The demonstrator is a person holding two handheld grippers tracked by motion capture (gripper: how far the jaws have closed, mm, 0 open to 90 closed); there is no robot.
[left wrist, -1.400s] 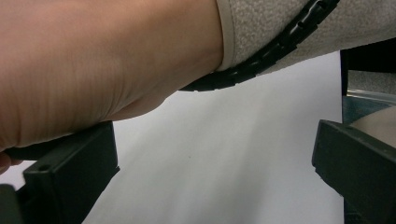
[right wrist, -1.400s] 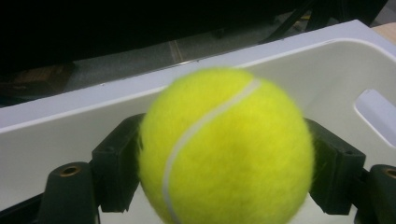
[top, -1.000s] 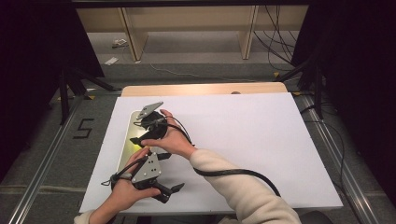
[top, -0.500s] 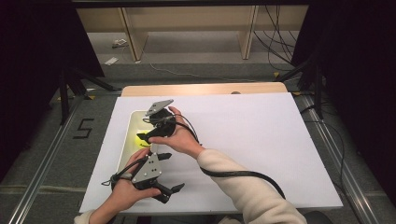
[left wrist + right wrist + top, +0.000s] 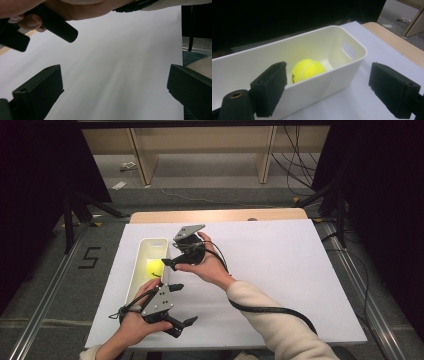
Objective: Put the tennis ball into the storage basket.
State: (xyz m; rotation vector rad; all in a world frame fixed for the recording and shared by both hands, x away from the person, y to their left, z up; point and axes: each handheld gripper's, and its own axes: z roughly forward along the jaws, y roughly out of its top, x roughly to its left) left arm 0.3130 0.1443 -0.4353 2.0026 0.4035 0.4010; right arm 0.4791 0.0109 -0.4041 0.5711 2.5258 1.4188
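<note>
tennis ball (image 5: 307, 70) lower half behind bin (image 5: 317, 87) wall, bin's near end cut off

A white-topped table (image 5: 280, 270) stands on grey floor (image 5: 40, 285) marked "5" (image 5: 90, 257), wooden shelving (image 5: 200, 145) beyond, black curtains (image 5: 380, 195) either side.

Wide bare white table (image 5: 280, 270) lies open to the right. At the left, a long cream plastic bin (image 5: 145, 251) blocks the way, its near wall standing between the right tool (image 5: 327, 87) and the yellow tennis ball (image 5: 307, 70).
</note>
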